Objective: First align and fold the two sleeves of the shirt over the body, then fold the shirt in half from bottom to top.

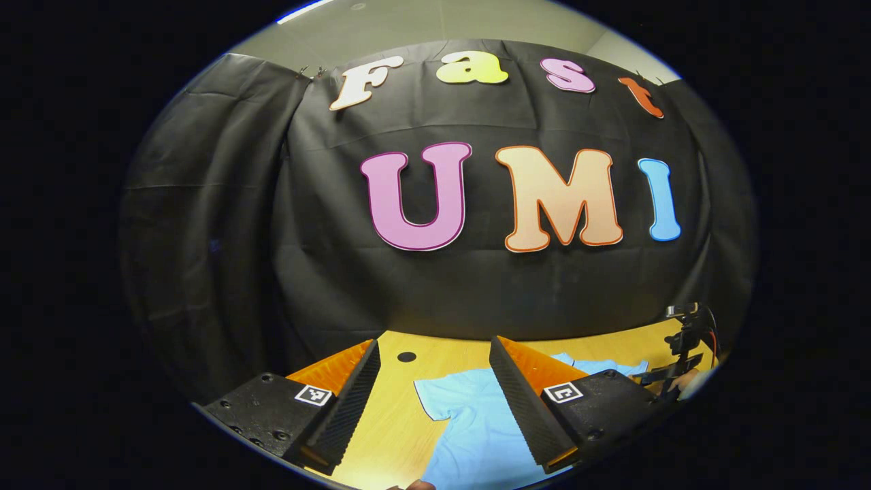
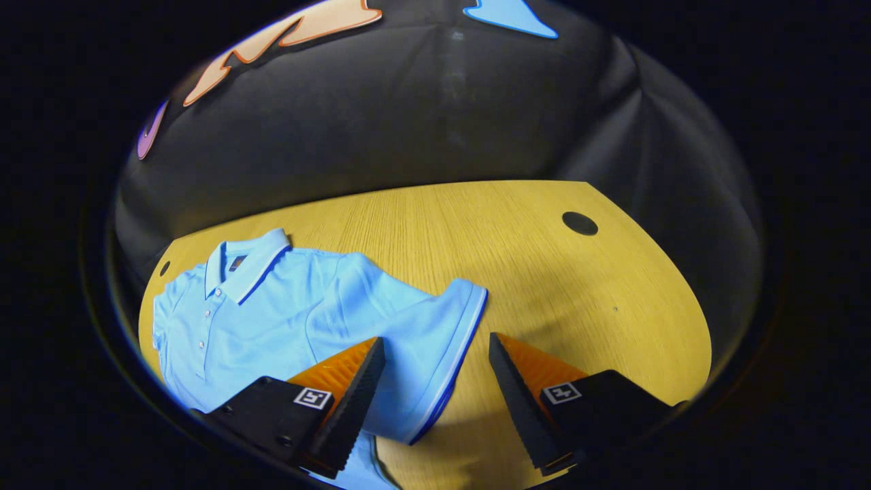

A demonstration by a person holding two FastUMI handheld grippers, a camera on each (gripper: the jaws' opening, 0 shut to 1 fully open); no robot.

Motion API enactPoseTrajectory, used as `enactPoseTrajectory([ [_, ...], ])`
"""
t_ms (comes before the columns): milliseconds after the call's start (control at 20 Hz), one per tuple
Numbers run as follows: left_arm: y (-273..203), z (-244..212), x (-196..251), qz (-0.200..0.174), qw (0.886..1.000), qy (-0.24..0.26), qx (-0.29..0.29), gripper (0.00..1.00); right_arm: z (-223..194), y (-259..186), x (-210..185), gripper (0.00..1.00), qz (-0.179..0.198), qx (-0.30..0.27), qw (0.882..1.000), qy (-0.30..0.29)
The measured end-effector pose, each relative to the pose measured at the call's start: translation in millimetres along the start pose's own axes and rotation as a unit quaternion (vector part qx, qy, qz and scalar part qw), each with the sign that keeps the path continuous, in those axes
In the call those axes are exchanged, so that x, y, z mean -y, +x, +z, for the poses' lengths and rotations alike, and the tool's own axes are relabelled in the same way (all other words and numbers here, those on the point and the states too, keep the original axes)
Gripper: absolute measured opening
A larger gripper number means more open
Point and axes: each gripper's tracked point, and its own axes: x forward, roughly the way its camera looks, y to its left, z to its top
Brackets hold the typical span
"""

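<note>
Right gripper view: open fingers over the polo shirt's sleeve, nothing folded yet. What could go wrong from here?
1. The right gripper is open above the sleeve hem; closing there might pinch only the edge, so the fabric could slip mid-fold.
2. The sleeve lies rumpled against the polo shirt body; folding it unaligned would probably leave a crooked fold.
3. The left gripper points mostly at the wall, so aiming at its sleeve may be harder.

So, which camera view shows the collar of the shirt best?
The right gripper view: there the collar lies in plain sight at the top of the light blue shirt, with the button placket below it. The left gripper view shows a sleeve and part of the body, and I cannot make out the collar there.
</note>
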Motion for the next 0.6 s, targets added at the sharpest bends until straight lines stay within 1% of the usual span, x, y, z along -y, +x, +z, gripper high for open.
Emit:
enactPoseTrajectory([
  [50,0,-1,0,0.0,1.0,-0.003,-0.002,0.96,1,0,0,0.9,0.001,0.003,1.0,0.001],
  [100,1,-2,1,-0.001,1.0,-0.005,-0.004,0.96,0,1,0,0.76,0.005,0.0,1.0,0.005],
  [300,-1,-5,0,-0.004,1.0,-0.01,-0.009,0.96,2,-9,-16,0.1,0.014,-0.006,0.999,0.029],
  [350,-1,-4,-2,-0.003,1.0,-0.009,-0.008,0.96,2,-12,-22,0.05,0.021,-0.008,0.999,0.034],
  [500,-4,-2,-7,0.0,1.0,-0.007,-0.003,0.96,28,-25,-42,0.05,0.039,0.037,0.998,0.026],
  [550,-4,-2,-7,0.0,1.0,-0.009,-0.004,0.96,37,-32,-50,0.02,0.043,0.049,0.998,0.017],
  [600,-4,-2,-8,-0.001,1.0,-0.011,-0.005,0.96,44,-39,-57,0.04,0.05,0.057,0.997,0.011],
])
